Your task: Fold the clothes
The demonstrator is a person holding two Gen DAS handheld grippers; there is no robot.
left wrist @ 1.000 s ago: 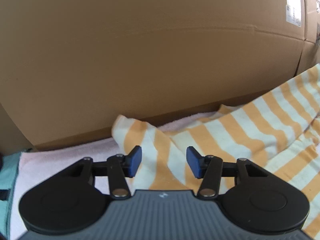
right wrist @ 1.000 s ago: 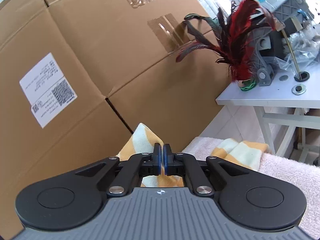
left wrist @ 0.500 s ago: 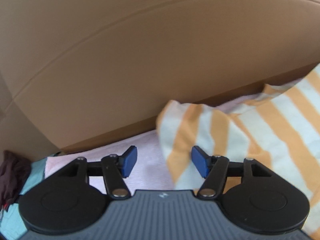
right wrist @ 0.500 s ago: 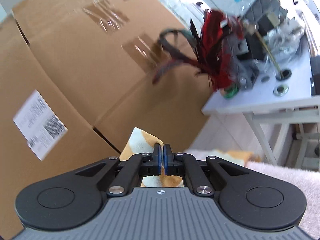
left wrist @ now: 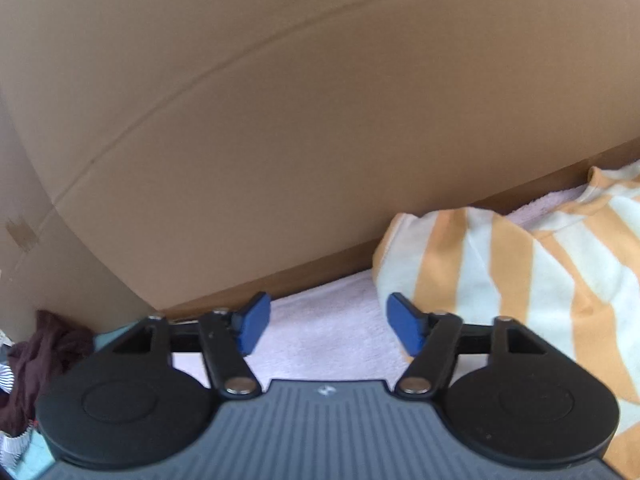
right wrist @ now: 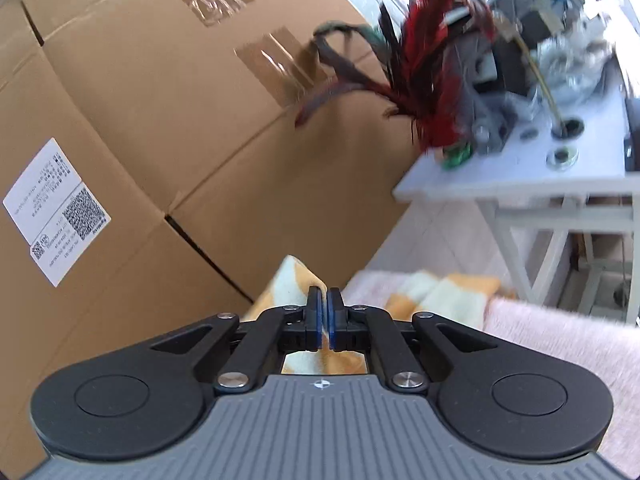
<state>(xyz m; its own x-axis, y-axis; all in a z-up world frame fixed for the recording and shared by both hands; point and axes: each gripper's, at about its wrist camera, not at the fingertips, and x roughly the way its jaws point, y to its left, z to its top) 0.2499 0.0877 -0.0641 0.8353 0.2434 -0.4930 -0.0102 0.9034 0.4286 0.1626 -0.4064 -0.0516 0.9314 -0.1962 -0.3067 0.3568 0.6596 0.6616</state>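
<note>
Striped shirt (left wrist: 520, 280) lies rumpled on the pink towel (left wrist: 332, 328) beside the cardboard boxes (right wrist: 160, 120). We judge it light and limp. Our right gripper (right wrist: 323, 320) pinches its edge; our left gripper (left wrist: 326, 326) hangs open near a loose sleeve.

right tool (right wrist: 324, 322) clamping striped cloth (right wrist: 298, 280), cardboard boxes (right wrist: 160, 120)

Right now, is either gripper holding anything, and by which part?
The right gripper is shut on the orange-and-white striped garment, pinching a raised fold at its edge. The left gripper is open and holds nothing.
</note>
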